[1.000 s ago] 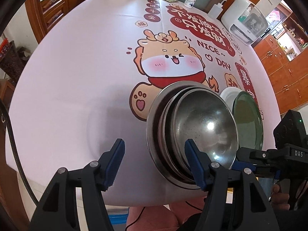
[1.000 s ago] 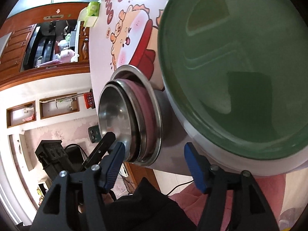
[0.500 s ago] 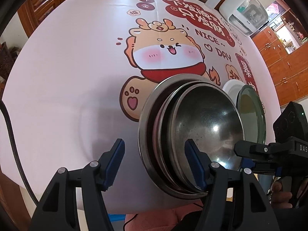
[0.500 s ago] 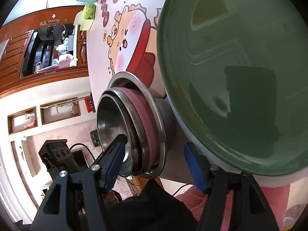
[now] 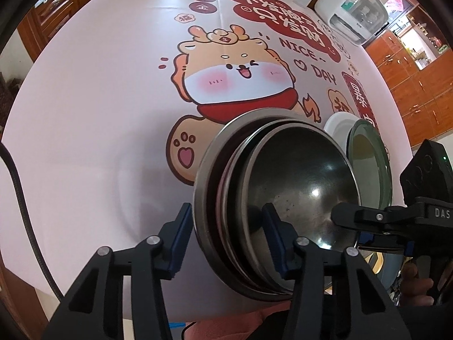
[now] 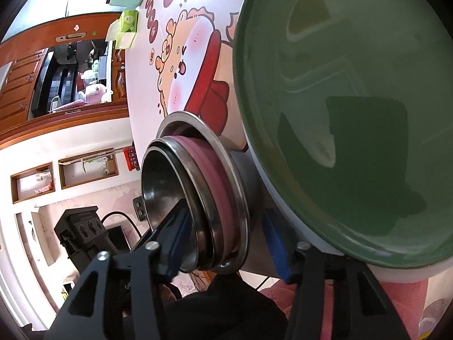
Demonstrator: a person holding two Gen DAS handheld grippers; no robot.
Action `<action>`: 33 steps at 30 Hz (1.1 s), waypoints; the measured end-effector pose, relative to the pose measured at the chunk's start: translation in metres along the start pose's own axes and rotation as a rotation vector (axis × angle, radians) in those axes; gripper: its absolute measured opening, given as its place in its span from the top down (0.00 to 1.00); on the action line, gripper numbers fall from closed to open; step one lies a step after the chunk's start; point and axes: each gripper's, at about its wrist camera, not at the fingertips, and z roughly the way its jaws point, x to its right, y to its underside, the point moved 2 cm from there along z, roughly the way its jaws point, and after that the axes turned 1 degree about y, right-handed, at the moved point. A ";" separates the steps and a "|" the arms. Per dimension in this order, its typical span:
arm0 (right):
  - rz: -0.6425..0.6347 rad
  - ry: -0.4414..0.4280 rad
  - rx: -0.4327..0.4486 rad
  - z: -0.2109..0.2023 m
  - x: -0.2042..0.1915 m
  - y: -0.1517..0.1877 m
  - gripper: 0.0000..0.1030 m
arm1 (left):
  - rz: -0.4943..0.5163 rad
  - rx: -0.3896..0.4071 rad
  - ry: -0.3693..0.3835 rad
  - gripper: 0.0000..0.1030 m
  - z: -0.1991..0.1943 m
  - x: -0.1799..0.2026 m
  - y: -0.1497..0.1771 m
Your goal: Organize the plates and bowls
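bowl stack: nested steel bowls [image 5: 286,204] with what looks like a pinkish one sandwiched in the middle, sitting at the near edge of the bench [image 5: 85,113], just beside the green plate [image 6: 339,113]

green plate: resting on a white dish or bowl [image 5: 337,124], right next to the stack. Can't tell if they actually touch

left gripper [image 5: 226,238]: jaws closing across the near rim of the stack, one pad outside the outer wall, the other inside the top bowl. Pads look right at the metal, but I can't say they're pressing yet

right gripper [image 6: 226,240]: same deal from the other side. Jaws closing over the stacked rims, one finger inside the top bowl, the other outside against the big bowl's wall

how it'll handle: my guess is stiff and not fragile, but polished steel is slippery and the stack has some weight. The inner bowls sit loose and a bit off-centre, so they could shift or rattle if it's tilted

where to grab: opposite rims, pinching all the walls together so the whole nest lifts as one. Keep it level

watch out for: the green plate looks like glazed ceramic, so don't knock it
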 end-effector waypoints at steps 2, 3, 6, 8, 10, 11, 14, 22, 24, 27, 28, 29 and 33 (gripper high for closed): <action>0.004 -0.008 0.010 0.000 0.000 0.000 0.57 | 0.017 0.000 0.000 0.57 0.000 0.002 -0.001; 0.007 -0.009 0.013 -0.001 0.001 -0.001 0.58 | 0.023 0.001 -0.001 0.58 0.000 0.003 -0.002; 0.016 -0.008 0.021 -0.002 0.004 0.001 0.62 | 0.028 0.003 0.005 0.59 0.000 0.003 -0.003; 0.006 0.001 0.027 -0.003 0.003 0.002 0.63 | 0.029 0.006 0.008 0.59 -0.001 0.002 -0.004; -0.007 0.013 0.034 -0.003 0.001 0.004 0.64 | 0.036 0.011 0.007 0.60 -0.002 0.002 -0.003; -0.009 0.015 0.037 -0.003 0.001 0.004 0.64 | 0.039 0.015 0.008 0.61 -0.003 0.002 -0.003; -0.022 0.024 0.040 -0.003 0.001 0.006 0.66 | 0.046 0.025 0.009 0.61 -0.006 0.003 -0.002; -0.072 0.029 0.053 -0.004 -0.007 0.011 0.69 | 0.064 0.065 -0.004 0.61 -0.019 0.004 0.003; -0.090 0.025 0.058 -0.005 -0.010 0.012 0.69 | 0.059 0.078 -0.004 0.61 -0.023 0.002 0.005; -0.117 0.020 0.061 -0.006 -0.013 0.013 0.69 | 0.055 0.096 -0.008 0.61 -0.030 0.000 0.008; -0.127 0.017 0.063 -0.007 -0.015 0.014 0.69 | 0.054 0.101 -0.009 0.61 -0.032 0.000 0.009; -0.136 0.015 0.067 -0.008 -0.016 0.014 0.69 | 0.053 0.106 -0.009 0.61 -0.034 0.000 0.009; -0.176 0.013 0.081 -0.013 -0.022 0.017 0.69 | 0.045 0.121 -0.004 0.61 -0.043 0.002 0.012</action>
